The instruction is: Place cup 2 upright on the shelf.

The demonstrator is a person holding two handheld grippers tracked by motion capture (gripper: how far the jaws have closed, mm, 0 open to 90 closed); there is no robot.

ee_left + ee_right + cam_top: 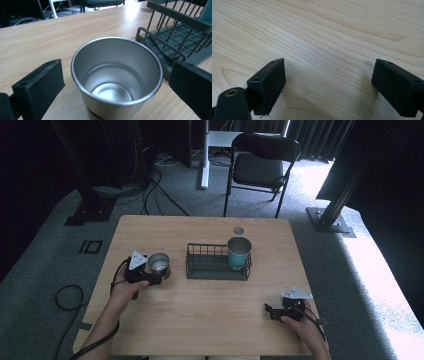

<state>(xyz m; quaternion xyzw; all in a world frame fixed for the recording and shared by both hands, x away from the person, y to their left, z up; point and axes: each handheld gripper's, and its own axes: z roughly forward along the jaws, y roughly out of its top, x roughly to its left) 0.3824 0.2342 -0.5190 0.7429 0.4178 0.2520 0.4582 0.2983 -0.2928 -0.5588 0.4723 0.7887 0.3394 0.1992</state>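
While bracketing the steel cup point(116, 80) on the wooden table point(210, 320), just left of the wire dish rack point(217, 262) with its teal cup point(239, 252): left gripper point(159, 276) spread wide, jaws either side, not yet touching. Needs centring, then squeezing low on the wall, evenly. Stands upright, mouth up, long axis vertical. Right gripper point(328, 82) agape, empty, near the table's right front.

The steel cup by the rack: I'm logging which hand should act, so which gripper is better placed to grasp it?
Left. The left gripper has its open jaws on both sides of the steel cup, beside the wire rack. The right gripper is open over bare table, far off.
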